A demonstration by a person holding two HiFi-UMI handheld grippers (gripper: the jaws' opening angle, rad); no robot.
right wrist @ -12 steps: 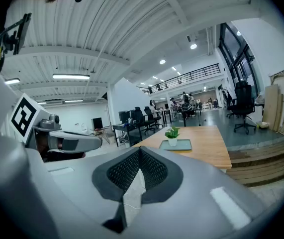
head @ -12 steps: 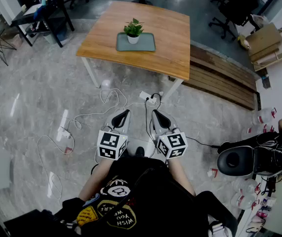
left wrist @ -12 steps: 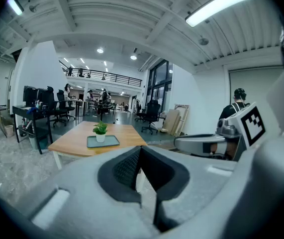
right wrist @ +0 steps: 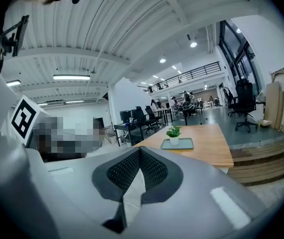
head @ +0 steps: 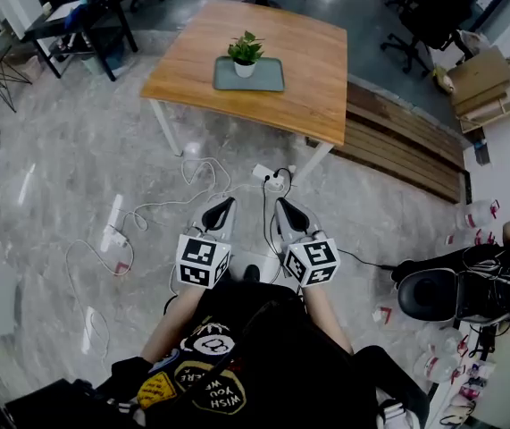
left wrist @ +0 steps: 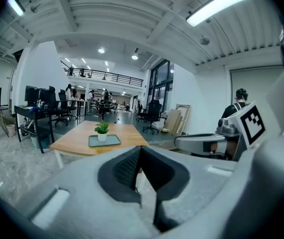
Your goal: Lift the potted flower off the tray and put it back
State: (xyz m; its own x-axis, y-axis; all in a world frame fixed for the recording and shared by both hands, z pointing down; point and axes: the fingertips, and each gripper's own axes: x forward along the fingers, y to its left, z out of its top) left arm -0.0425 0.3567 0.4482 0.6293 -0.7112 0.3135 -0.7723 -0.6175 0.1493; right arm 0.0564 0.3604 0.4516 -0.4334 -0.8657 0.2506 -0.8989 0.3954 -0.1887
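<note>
Down at six o'clock in the head view, the person's black shirt point(head: 268, 342) carries a yellow-edged print point(head: 220, 390) and the words "WISH YOU WERE" come through clearly. Just above it, the cubes on the left gripper point(head: 222, 209) and right gripper point(head: 287, 209) show black-and-white square markers, pattern only, no letters. Nothing else is readable.

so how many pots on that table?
1: the potted flower stands on the grey tray, mid wooden table. No other pot shows in any view.
</note>
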